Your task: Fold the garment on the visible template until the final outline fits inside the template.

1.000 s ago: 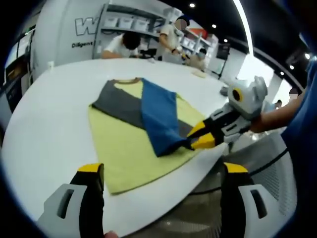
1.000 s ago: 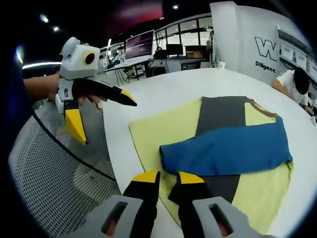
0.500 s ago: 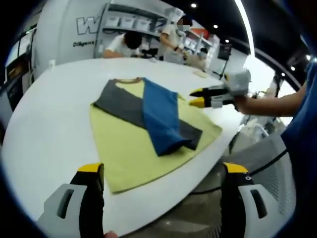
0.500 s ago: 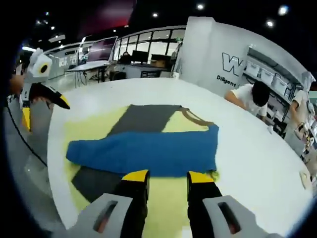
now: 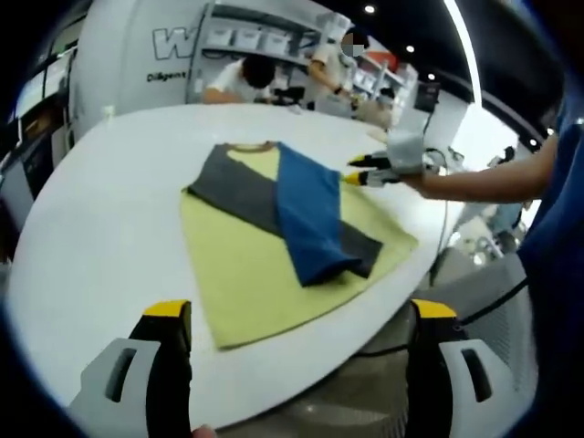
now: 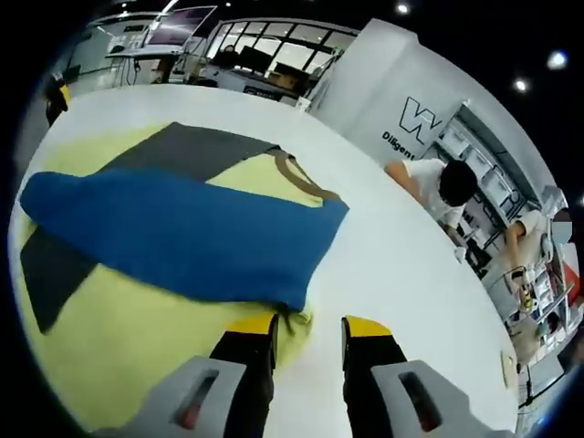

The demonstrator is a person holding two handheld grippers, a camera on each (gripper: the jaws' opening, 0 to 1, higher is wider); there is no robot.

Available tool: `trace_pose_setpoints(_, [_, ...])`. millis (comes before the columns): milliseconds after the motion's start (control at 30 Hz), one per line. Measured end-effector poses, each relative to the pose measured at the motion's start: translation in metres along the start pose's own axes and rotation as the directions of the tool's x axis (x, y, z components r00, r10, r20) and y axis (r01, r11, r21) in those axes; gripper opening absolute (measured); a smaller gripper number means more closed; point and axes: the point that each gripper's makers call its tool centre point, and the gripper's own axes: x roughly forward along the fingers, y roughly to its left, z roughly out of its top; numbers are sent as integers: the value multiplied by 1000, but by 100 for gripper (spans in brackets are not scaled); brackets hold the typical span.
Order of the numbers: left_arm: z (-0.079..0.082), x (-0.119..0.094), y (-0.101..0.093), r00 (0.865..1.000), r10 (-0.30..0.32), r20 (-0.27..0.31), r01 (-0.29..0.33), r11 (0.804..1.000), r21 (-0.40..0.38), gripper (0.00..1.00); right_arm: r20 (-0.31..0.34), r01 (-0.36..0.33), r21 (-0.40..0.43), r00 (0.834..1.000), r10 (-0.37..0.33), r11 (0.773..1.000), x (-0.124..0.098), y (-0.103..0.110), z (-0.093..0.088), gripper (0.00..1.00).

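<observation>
The left hand-held gripper (image 5: 290,330) hangs wide open and empty off the counter (image 5: 100,219) edge, well back from the garment (image 5: 301,214), which lies on the yellow template (image 5: 246,283) with its blue side folded across the grey. The right hand-held gripper (image 6: 308,327), jaws narrowly parted and holding nothing, sits just beside the blue fold's corner. One fold looks done; grey cloth pokes past either side of it, so more folds likely remain.

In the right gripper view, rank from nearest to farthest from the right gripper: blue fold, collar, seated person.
1. Blue fold: its corner lies just ahead of the right gripper.
2. Collar: farther up the shirt.
3. Seated person: beyond the table's far edge.
</observation>
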Motion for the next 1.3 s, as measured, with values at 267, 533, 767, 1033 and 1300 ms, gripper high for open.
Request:
trace_pose_setpoints(267, [2, 0, -2, 1000, 26, 13, -25, 999, -29, 96, 75, -9, 143, 997, -2, 990, 3, -9, 10, 0])
trace_pose_setpoints(533, [4, 4, -7, 1000, 25, 14, -24, 999, -36, 96, 82, -15, 470, 996, -26, 882, 4, -20, -5, 0])
trace_pose_setpoints(767, [5, 2, -5, 999, 35, 20, -34, 999, -41, 96, 43, 11, 538, 998, -40, 843, 7, -22, -26, 1])
trace_pose_setpoints(1033, [5, 0, -4, 999, 41, 26, -40, 998, -44, 96, 13, 51, 519, 998, -67, 853, -6, -25, -31, 3])
trace_pose_setpoints(1300, [7, 1, -7, 998, 31, 46, -29, 998, -50, 96, 157, -28, 522, 985, -64, 852, -20, -34, -2, 0])
